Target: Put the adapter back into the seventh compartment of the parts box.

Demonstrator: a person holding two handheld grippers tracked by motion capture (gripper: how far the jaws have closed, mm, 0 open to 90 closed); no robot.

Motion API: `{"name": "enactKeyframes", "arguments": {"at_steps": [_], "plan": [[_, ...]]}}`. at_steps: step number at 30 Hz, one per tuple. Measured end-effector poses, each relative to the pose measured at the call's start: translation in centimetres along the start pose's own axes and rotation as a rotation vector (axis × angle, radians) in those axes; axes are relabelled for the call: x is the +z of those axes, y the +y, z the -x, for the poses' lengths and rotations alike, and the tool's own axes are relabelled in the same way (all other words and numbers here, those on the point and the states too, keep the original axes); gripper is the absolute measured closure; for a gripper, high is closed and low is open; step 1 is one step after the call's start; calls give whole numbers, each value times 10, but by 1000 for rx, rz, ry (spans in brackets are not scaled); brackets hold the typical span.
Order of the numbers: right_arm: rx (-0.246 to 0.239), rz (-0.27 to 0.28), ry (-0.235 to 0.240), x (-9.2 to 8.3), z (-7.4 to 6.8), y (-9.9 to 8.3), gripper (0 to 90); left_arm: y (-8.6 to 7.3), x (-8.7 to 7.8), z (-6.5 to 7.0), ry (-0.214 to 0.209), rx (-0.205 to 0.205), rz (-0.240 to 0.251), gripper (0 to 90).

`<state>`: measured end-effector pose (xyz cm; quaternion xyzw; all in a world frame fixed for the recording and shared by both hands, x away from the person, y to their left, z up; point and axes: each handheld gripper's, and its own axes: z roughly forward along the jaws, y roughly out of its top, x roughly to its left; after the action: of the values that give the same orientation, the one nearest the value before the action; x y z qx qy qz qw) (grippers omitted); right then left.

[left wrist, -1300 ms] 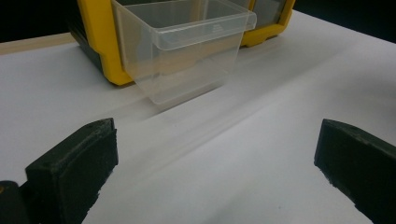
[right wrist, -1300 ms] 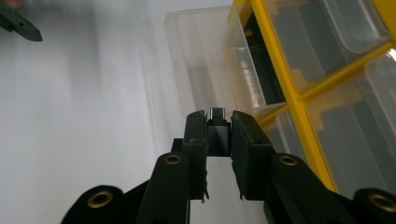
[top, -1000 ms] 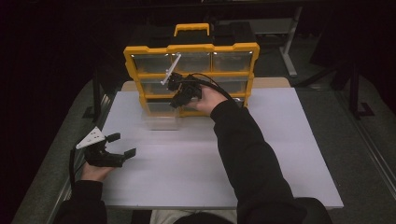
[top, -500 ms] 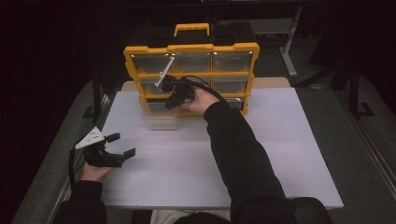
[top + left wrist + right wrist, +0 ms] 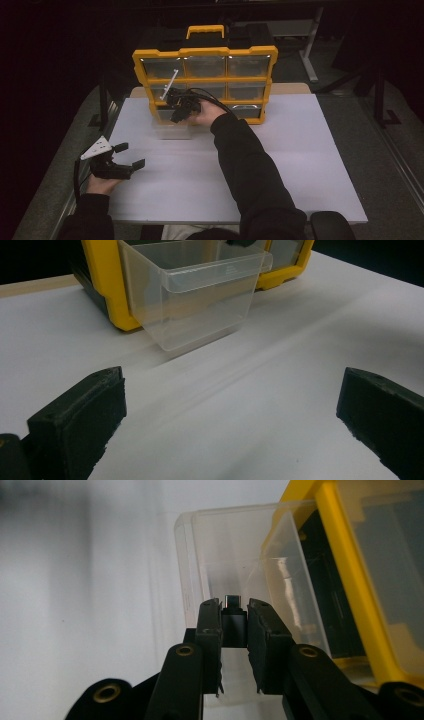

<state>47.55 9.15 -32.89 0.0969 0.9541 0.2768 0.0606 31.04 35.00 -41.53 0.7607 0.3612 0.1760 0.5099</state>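
While the room around it lies in near darkness, the white tabletop (image 5: 280, 165) is the brightest and largest surface in the high view, and its near edge is cut off behind the person's dark sleeves. At its far side stands the yellow drawer cabinet (image 5: 205, 80), three rows of clear compartments with a handle on top; what those compartments hold is too dim and glary to make out. Its bottom-left clear drawer (image 5: 172, 127) is pulled out toward the person and rests on the tabletop, still partly within the frame. In the left gripper view this drawer (image 5: 200, 295) appears see-through, with its upper part cut off by the frame edge, and in the right gripper view (image 5: 240, 555) its inside is washed out by glare.

From the bottom of the high view the right arm reaches across, and the right gripper (image 5: 176, 118) hangs above the open drawer, hiding part of the cabinet's lower rows. Seen in the right gripper view, the right gripper (image 5: 235, 625) is clamped on a small black adapter (image 5: 233, 622) with a metal plug tip, held directly over the drawer's mouth; the adapter's lower part is hidden between the pads.

Resting low at the near left of the tabletop, the left gripper (image 5: 129, 156) has its jaws wide apart with nothing between them.
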Motion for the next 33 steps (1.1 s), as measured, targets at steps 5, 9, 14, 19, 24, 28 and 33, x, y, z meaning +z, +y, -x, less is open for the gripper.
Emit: {"name": "enactKeyframes", "arguments": {"at_steps": [5,9,14,19,24,28,33], "plan": [[1,-14,-3,9,2,-1,751,0,0,0,0,0,0,0],[7,-13,-1,11,4,-1,751,0,0,0,-2,0,1,0],[17,-3,-5,8,5,-1,737,0,0,0,-2,1,1,0],[26,10,-14,2,5,-1,694,0,0,0,-2,0,0,0],[25,23,-21,-5,2,-1,639,0,0,0,-4,0,-1,0],[39,26,-28,-12,-1,-2,576,0,0,1,-5,2,-3,0],[57,32,-50,-21,-4,-4,477,0,0,1,-5,3,-3,0]]}}
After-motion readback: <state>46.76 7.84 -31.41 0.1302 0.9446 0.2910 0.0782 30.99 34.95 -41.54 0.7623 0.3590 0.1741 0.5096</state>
